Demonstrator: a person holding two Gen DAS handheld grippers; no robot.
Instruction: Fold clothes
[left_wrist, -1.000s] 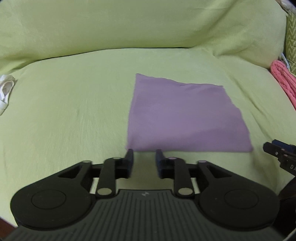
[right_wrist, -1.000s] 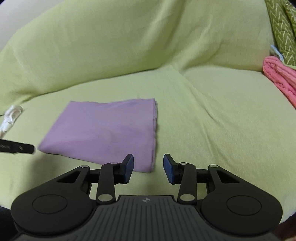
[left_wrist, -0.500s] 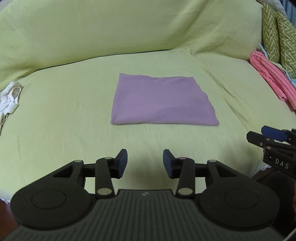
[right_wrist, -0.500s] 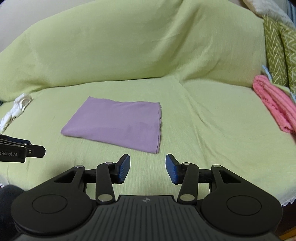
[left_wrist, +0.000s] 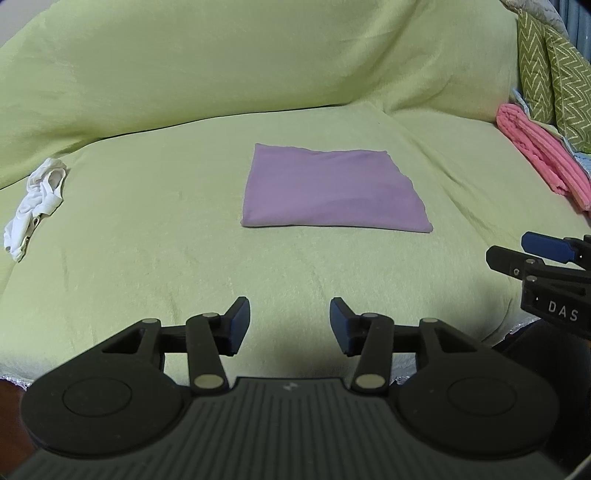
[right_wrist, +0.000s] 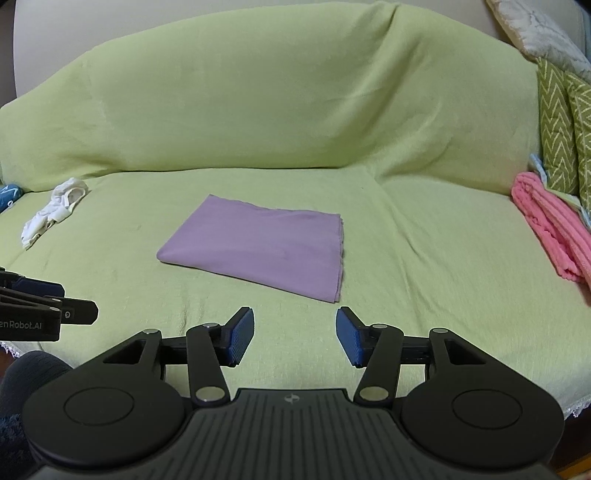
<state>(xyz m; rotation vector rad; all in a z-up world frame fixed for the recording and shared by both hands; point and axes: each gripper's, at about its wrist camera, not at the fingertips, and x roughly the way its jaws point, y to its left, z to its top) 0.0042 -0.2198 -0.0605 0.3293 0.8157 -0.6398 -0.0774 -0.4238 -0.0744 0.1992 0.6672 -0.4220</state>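
A purple cloth (left_wrist: 332, 190) lies folded into a flat rectangle in the middle of the sofa seat; it also shows in the right wrist view (right_wrist: 258, 245). My left gripper (left_wrist: 290, 323) is open and empty, held back from the cloth near the seat's front edge. My right gripper (right_wrist: 294, 334) is open and empty, also short of the cloth's near edge. The right gripper's tips show at the right of the left wrist view (left_wrist: 535, 254). The left gripper's tips show at the left of the right wrist view (right_wrist: 55, 306).
A yellow-green cover (right_wrist: 258, 110) drapes the sofa. A crumpled white garment (left_wrist: 37, 203) lies at the seat's left. A folded pink towel (right_wrist: 550, 229) and green zigzag cushions (right_wrist: 561, 129) sit at the right end.
Both grippers have pulled back and up from the purple cloth, which now looks farther off. Both jaws have opened wider. The cloth stays folded and still.
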